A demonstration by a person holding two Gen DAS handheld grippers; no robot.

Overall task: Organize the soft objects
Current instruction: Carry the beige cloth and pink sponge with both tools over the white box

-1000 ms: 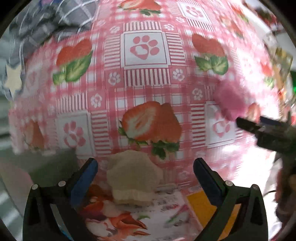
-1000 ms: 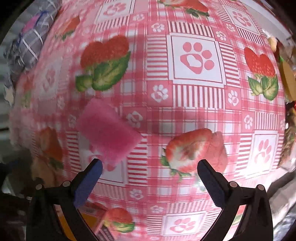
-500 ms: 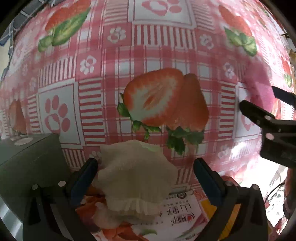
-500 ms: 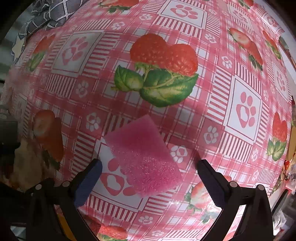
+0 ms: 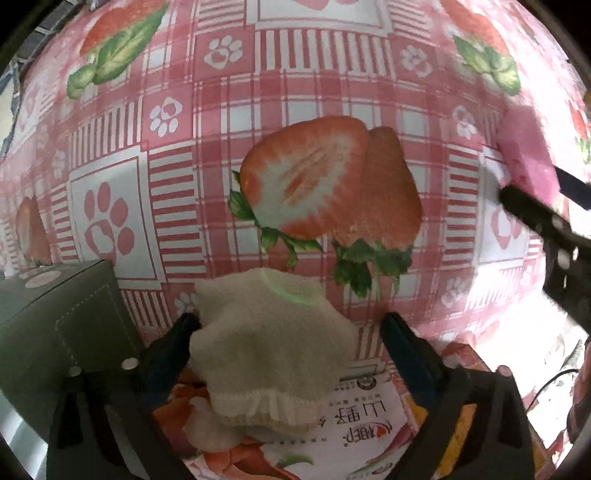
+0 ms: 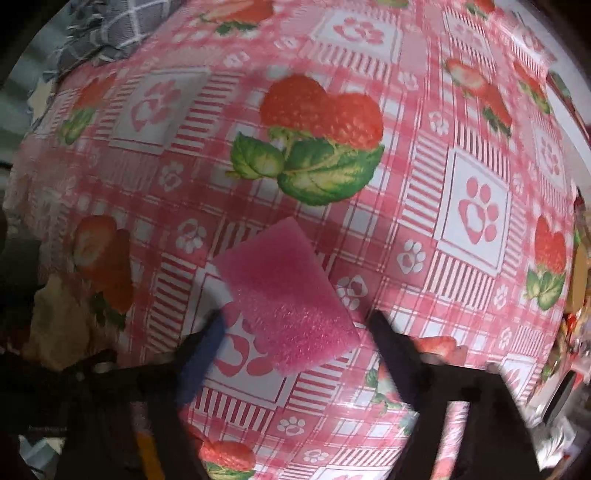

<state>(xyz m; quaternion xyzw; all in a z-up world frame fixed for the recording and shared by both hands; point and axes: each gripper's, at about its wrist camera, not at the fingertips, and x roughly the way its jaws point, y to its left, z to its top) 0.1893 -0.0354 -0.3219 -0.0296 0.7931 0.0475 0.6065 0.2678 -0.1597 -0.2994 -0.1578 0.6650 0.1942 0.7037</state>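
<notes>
The left claw (image 5: 288, 354) was spread wide, with a cream fleece cloth (image 5: 273, 343) lying between its two fingers and nothing gripped yet. The cloth rested partly on a printed package (image 5: 354, 417) at the 6 o'clock edge of the left wrist view, and partly on the strawberry tablecloth (image 5: 295, 110) that covered the tabletop. A grey box (image 5: 62, 325) stood just beside the left finger, at about 8 o'clock.

The right claw (image 6: 295, 347) was also released. A pink sponge (image 6: 284, 295) lay flat on the tablecloth between its fingers, turned diagonally, so that one corner pointed to 12 o'clock. In the left wrist view the same sponge appeared at 3 o'clock, well apart from the cloth. A grey checked fabric (image 6: 99, 29) lay at the far 11 o'clock edge of the right wrist view.

In my judgement, both claws were placed for a grasp, and several things could go wrong. The fleece was loose and thick, so the fingers might catch only the top fold and let the rest hang or slip. The left finger might bump the grey box when it closed. The sponge sat diagonally, so the fingers might press on its corners, and it could twist or pop out. The smooth tablecloth might also wrinkle under the fingertips.
</notes>
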